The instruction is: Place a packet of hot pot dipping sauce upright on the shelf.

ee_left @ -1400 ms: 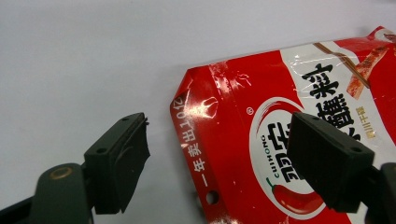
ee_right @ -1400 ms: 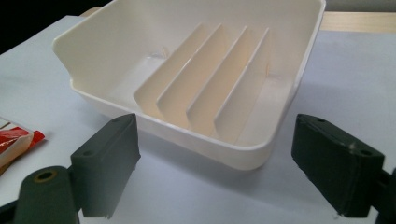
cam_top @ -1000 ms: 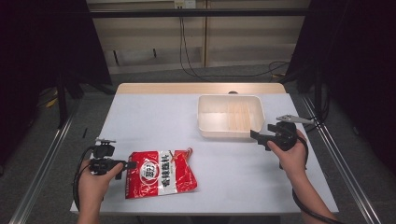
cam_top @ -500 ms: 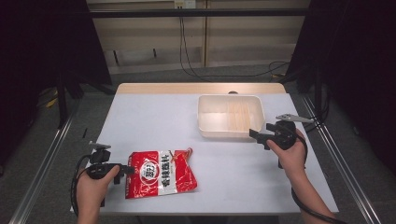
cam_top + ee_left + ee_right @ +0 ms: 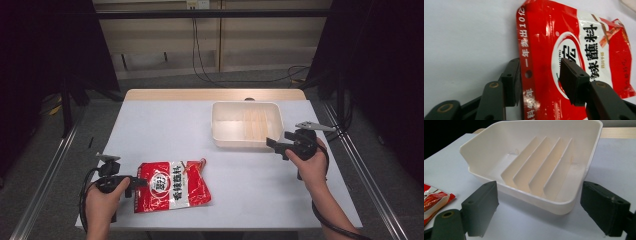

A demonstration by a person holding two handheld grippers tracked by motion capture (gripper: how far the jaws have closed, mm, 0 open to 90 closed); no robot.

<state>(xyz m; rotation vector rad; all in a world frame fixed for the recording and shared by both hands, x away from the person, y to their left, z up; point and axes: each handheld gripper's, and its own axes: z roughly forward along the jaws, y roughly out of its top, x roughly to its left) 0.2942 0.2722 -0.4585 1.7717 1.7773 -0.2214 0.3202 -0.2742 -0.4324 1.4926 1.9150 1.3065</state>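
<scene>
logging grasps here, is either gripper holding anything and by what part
Nothing is held yet. The left gripper is open, jaws straddling the packet at its edge. The right gripper is open near the tray.

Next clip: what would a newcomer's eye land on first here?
The bright red snack packet lies flat near the table's front left, with the left gripper open astride its edge. To the right stands an empty white bin with upright dividers, the open right gripper just in front of it.
</scene>
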